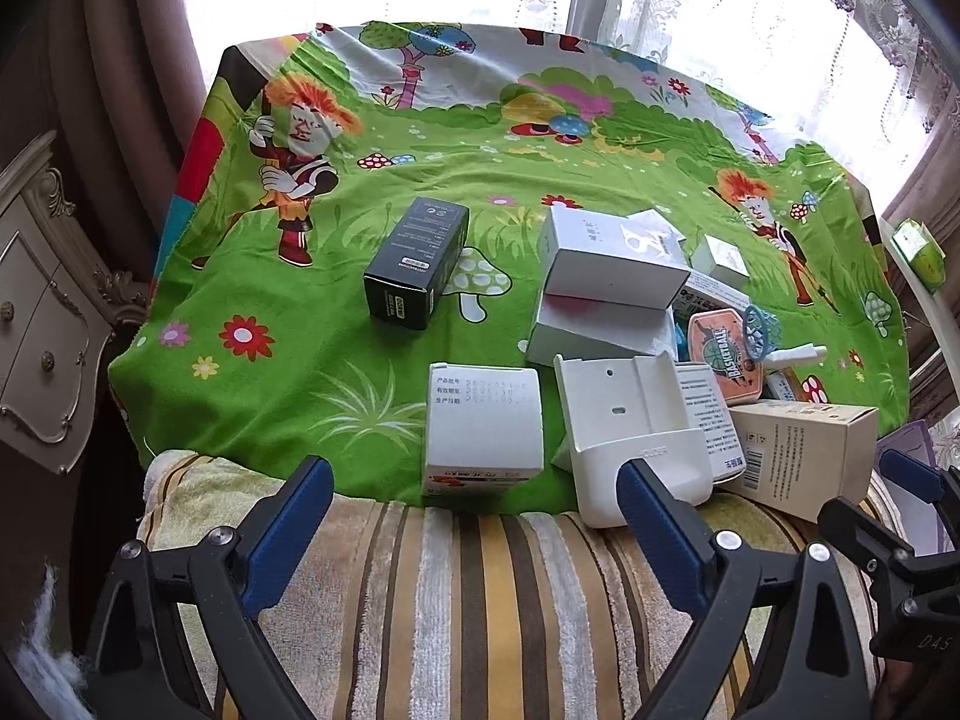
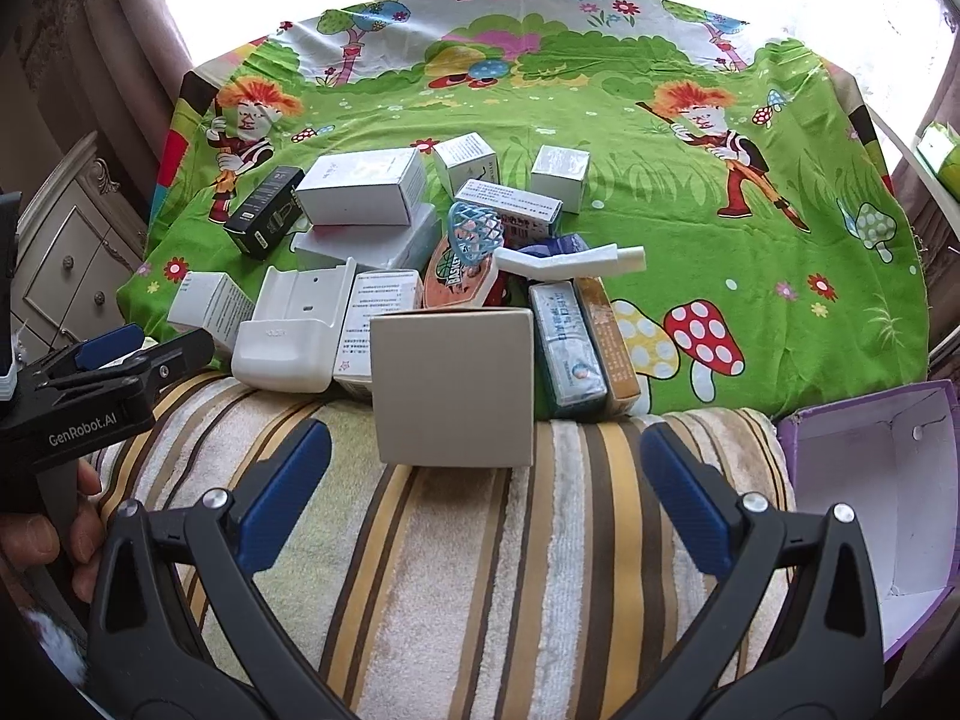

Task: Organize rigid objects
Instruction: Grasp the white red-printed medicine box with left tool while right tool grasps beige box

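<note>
With both my left gripper (image 1: pixel 477 495) and right gripper (image 2: pixel 486 471) spread apart and empty over the striped towel (image 2: pixel 468 570), I judge I'm choosing a first pick from the cardboard boxes heaped on the green cartoon cloth (image 1: pixel 336 360); the beige square carton (image 2: pixel 453 387) sits nearest. Only the right view shows the open purple-edged tray (image 2: pixel 870 498), likely the destination.

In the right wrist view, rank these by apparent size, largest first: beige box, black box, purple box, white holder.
1. purple box, partly cropped
2. beige box, nearest, so inflated
3. white holder
4. black box, farthest, so true size unsure
</note>
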`<action>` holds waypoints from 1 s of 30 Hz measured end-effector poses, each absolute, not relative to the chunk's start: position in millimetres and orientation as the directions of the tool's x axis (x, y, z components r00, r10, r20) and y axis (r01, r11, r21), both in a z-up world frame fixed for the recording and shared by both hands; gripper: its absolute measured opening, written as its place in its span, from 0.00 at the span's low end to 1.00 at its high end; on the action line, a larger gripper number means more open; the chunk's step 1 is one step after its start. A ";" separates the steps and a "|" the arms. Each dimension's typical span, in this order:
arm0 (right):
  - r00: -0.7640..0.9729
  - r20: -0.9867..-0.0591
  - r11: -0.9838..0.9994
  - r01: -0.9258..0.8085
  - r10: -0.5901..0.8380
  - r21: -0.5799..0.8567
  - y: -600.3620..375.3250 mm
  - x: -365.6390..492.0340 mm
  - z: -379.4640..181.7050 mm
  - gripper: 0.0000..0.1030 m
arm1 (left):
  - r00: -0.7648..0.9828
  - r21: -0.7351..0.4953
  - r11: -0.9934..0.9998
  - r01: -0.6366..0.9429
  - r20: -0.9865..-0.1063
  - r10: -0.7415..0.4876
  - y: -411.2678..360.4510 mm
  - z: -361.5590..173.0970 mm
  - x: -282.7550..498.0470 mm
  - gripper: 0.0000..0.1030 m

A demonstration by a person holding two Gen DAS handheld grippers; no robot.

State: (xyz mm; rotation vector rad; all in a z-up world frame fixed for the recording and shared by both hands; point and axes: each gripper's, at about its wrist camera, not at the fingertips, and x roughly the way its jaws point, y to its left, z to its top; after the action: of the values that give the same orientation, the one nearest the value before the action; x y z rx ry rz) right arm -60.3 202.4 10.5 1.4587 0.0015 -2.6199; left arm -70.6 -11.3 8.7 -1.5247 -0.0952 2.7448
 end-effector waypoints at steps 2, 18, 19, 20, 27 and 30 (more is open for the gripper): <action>-0.521 -0.847 -0.991 0.126 -0.105 0.046 199.6 -66.9 10.2 1.00 | -0.518 -0.025 -1.000 0.018 -0.855 0.012 -9.0 6.4 -77.0 0.94; -0.515 -0.848 -0.986 0.158 -0.129 0.054 202.8 -63.5 4.2 0.53 | -0.488 -0.033 -0.998 0.044 -0.873 0.008 -17.6 -1.6 -72.0 0.40; -0.516 -0.846 -0.985 0.163 -0.134 0.057 203.5 -59.8 4.7 0.53 | -0.494 -0.041 -0.998 0.054 -0.869 0.009 -19.8 0.0 -67.4 0.40; -0.516 -0.845 -0.984 0.169 -0.141 0.061 204.0 -55.8 5.4 0.53 | -0.504 -0.047 -0.997 0.062 -0.864 0.010 -21.9 2.3 -61.9 0.40; -0.531 -0.824 -0.972 0.213 -0.200 0.099 210.8 -23.5 13.5 0.53 | -0.544 -0.056 -0.995 0.078 -0.839 0.004 -26.5 16.5 -24.3 0.40; -0.542 -0.812 -0.969 0.217 -0.217 0.114 216.4 -11.9 17.1 0.53 | -0.554 -0.069 -0.995 0.075 -0.832 0.016 -25.9 22.7 -12.3 0.40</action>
State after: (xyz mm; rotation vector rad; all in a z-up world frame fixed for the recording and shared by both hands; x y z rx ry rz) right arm -11.9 216.4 17.1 1.3486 0.0005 -2.5602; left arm -12.3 -25.9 22.7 -1.4985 -0.1531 2.7954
